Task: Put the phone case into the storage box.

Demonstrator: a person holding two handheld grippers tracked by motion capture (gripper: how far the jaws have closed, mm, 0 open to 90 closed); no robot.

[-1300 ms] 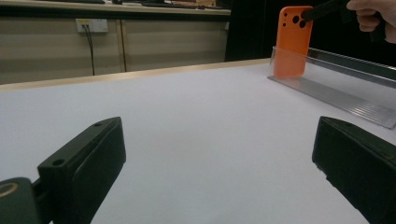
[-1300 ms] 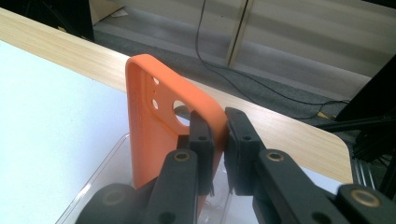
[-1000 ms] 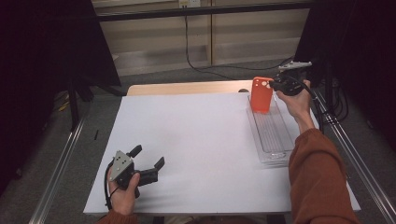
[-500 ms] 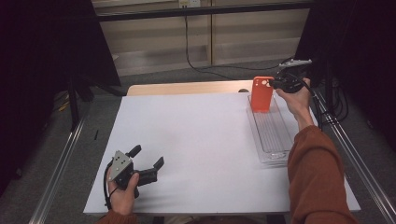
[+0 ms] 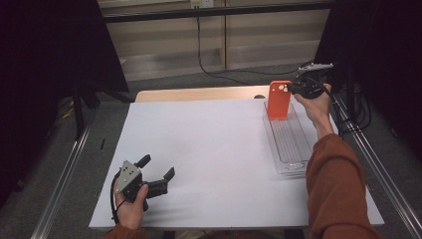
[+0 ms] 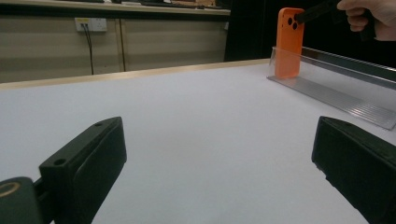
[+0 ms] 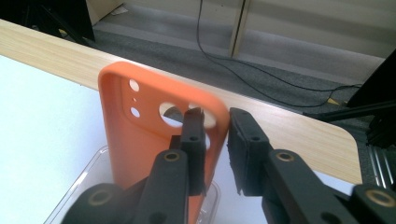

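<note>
An orange phone case (image 5: 279, 99) stands upright at the far end of a clear plastic tray (image 5: 288, 149) in the upper right of the high view, its top corner pinched between the right tongs (image 5: 292, 89). The right gripper view shows one jaw inside the case beside the camera cutouts and the other against its outer edge, clamped on the rim. At the lower left of the high view, the left tongs (image 5: 157, 172) rest low over the white counter (image 5: 209, 149), jaws spread wide apart with nothing between them, well apart from the tray. In the left gripper view the case (image 6: 288, 42) rises in the upper right of the frame, behind the tray's transparent wall.
</note>
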